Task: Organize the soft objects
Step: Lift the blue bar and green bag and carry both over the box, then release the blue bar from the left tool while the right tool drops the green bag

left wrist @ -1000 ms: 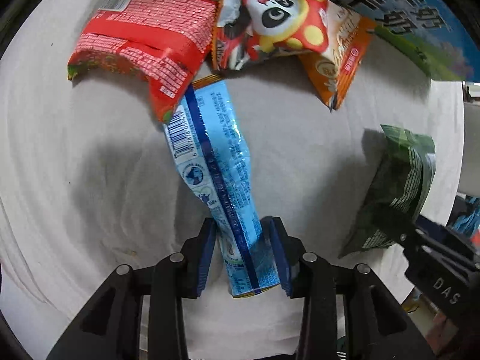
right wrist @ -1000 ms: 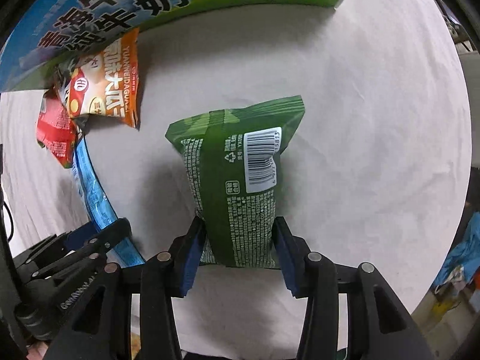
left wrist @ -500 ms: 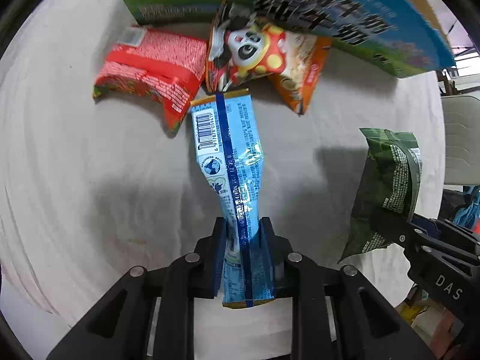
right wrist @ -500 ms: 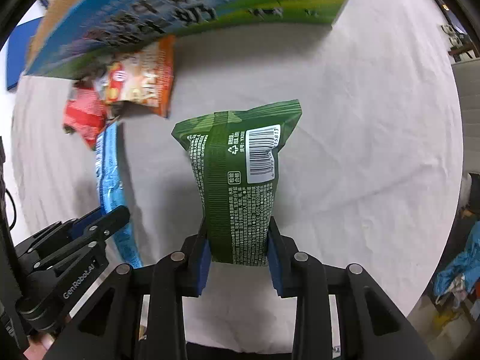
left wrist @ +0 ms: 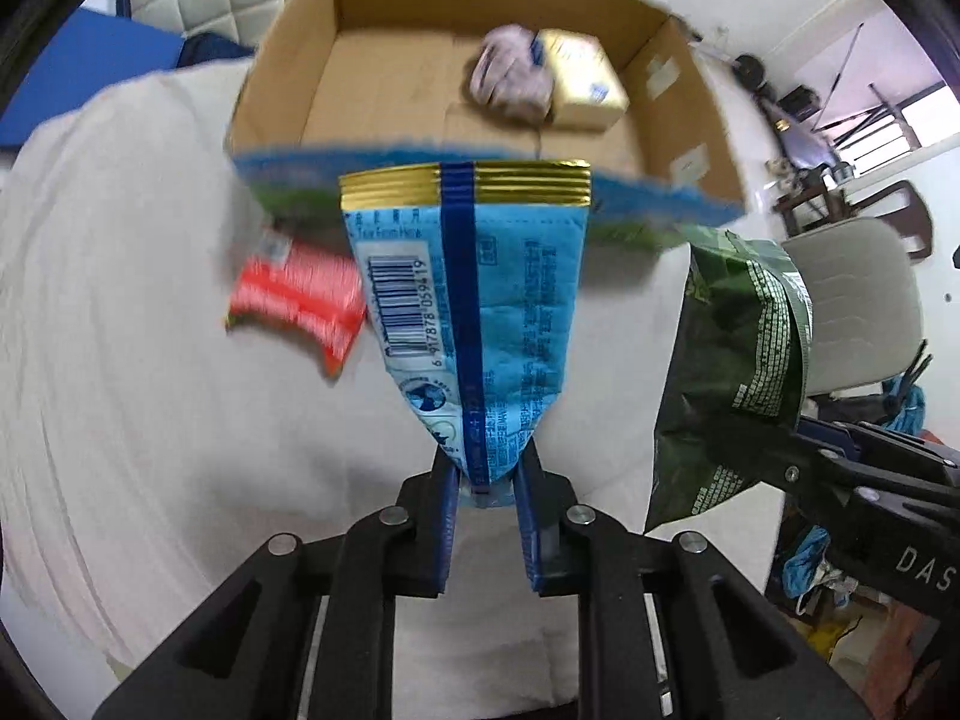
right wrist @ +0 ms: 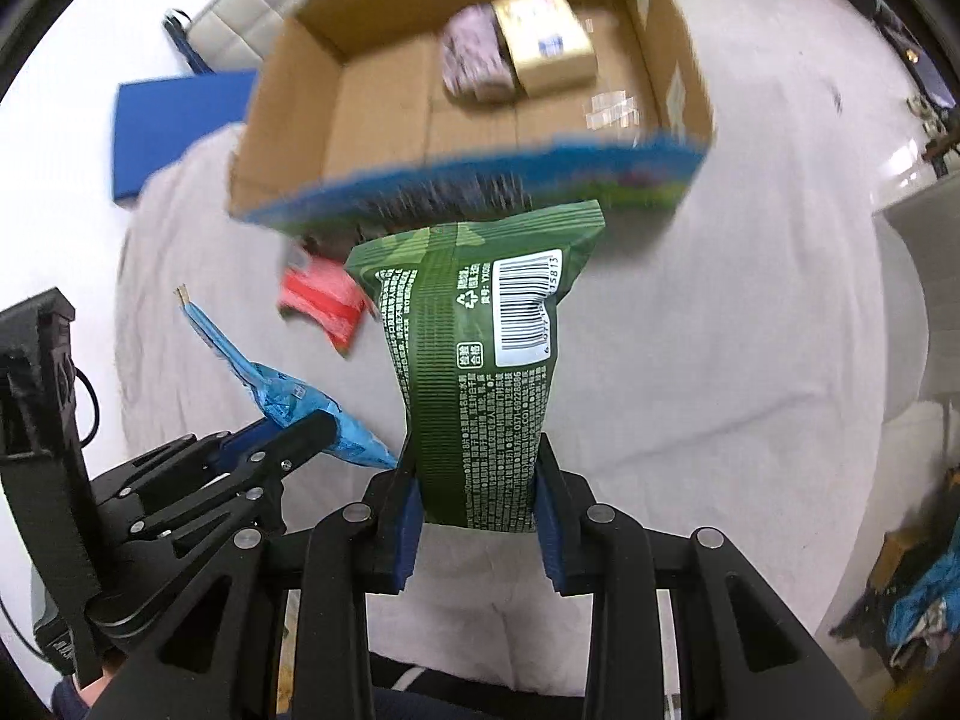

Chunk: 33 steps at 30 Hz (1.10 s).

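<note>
Left wrist view shows the left gripper (left wrist: 487, 495) pinching the narrow near end of a blue snack packet (left wrist: 474, 312), whose long axis runs straight away from the claw, widening to a gold crimped edge at the far end, barcode side facing the camera. Only this view shows the barcode and the gold seal; in the right wrist view the same packet appears edge-on at the lower left, a thin blue strip slanting up and to the left out of the left claw. Right wrist view shows the right gripper (right wrist: 477, 513) closed on the near end of a green snack packet (right wrist: 480, 354), which also stands lengthwise away from the fingers, with its white barcode label at the far right corner; in the left wrist view this packet hangs at the right, crumpled and seen from its side. Both packets are held off the white cloth (right wrist: 720, 360). Farther out, a red packet (left wrist: 300, 300) lies on the cloth to the left, near an open cardboard box (right wrist: 384, 114) that holds a yellow pack (right wrist: 543, 42) and a pale purplish one (right wrist: 474, 57) just beside it, both too blurred to tell more.
</note>
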Tool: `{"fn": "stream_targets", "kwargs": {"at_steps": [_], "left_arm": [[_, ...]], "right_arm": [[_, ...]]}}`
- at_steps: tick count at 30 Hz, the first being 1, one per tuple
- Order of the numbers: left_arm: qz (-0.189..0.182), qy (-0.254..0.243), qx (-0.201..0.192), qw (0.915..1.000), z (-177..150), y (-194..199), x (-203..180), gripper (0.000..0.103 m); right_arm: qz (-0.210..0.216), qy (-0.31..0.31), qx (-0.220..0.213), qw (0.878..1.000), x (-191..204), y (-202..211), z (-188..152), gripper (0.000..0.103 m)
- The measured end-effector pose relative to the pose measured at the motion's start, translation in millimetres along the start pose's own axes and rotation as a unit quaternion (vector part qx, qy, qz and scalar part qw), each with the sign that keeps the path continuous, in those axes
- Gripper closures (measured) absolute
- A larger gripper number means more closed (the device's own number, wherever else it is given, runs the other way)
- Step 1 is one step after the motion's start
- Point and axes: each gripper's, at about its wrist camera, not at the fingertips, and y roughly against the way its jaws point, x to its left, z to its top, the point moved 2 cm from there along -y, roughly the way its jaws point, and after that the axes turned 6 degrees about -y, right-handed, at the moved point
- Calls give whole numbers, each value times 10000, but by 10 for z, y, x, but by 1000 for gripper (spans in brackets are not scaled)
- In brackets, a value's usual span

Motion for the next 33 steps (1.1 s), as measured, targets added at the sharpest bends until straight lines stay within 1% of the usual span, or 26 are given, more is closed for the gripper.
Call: {"fn": "stream_targets", "kwargs": {"at_steps": [1,3,5,9,11,14,16,17,19,22,25,29,33], "left_arm": [[-35,6,-90,10000,69,127,118,88],[-83,-66,-251,9996,256,204,61,88],[-89,-160,-419,9990,495,421,65,88],[47,-408,-687,9968,913,557,25,88],[120,-486,-808,9955,1090,627,37,88],[230,-633,-894,9937,1480,689,69,88],[353,-652,-887,9933,1673,649,107,88],[397,-690,-822,9934,1820,600,139,88],[446,-674,-696,9943,1975,511,196,88],[498,-653,-373,9959,2232,303,312,88],[559,-580,-9,9968,2443,-8,443,88],[565,-464,368,9966,2668,-408,563,88],[619,-403,614,9954,2829,-660,612,88]], "right_arm": [[33,17,-85,10000,17,86,33,69],[83,47,-238,9997,71,241,112,69],[132,54,-390,9991,126,345,214,69],[83,16,-630,9980,162,471,529,69],[-1,-17,-757,9971,151,534,751,69],[-226,-22,-869,9960,166,492,1036,69],[-352,-48,-846,9958,149,412,1213,69],[-425,-42,-800,9959,147,343,1320,69],[-566,-86,-715,9958,121,210,1485,69],[-760,-141,-462,9959,68,-89,1682,69],[-897,-197,-236,9955,12,-353,1802,69],[-988,-302,23,9946,-62,-665,1902,69],[-1065,-302,188,9937,-129,-931,1932,69]]}}
